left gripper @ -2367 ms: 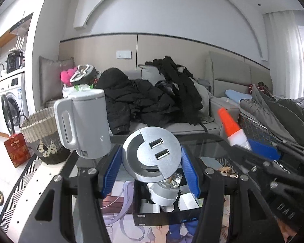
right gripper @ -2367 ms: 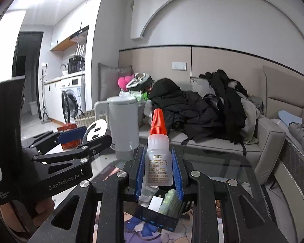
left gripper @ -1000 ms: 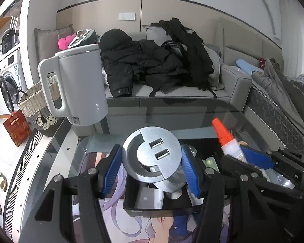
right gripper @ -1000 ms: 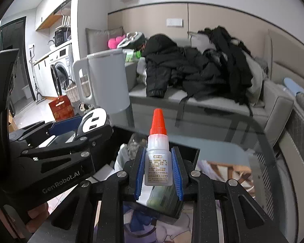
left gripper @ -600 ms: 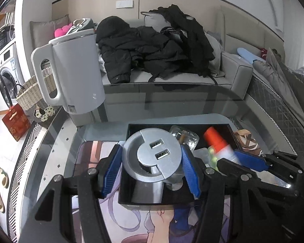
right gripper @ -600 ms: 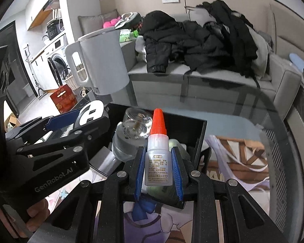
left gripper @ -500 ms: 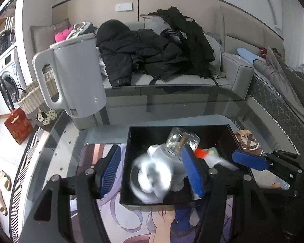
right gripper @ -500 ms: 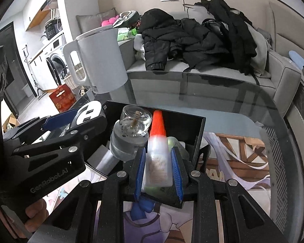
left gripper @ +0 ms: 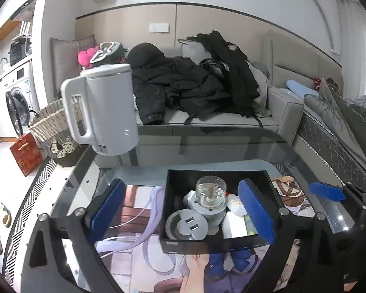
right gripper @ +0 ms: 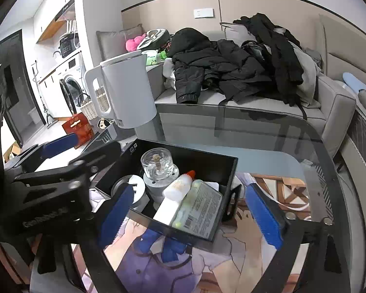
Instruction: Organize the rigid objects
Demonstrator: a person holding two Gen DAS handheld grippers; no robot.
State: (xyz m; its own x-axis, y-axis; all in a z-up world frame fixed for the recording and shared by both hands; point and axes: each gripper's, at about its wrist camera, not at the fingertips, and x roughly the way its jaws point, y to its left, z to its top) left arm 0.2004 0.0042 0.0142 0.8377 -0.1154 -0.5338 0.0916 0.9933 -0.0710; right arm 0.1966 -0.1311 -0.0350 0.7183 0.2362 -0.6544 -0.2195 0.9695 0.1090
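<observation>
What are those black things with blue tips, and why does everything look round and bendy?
Those are two grabbing tools that a person holds, one in each hand. Each has a small camera with a very wide lens, which bends the picture. One picture looks along the left gripper, the other along the right gripper. Both have their blue fingers spread wide open and hold nothing. They hang over a black box on a glass table. In the box lie a round grey USB socket, a glue bottle with an orange tip, a glass-topped grey part and a flat packet. A white kettle stands at the table's far edge.
</observation>
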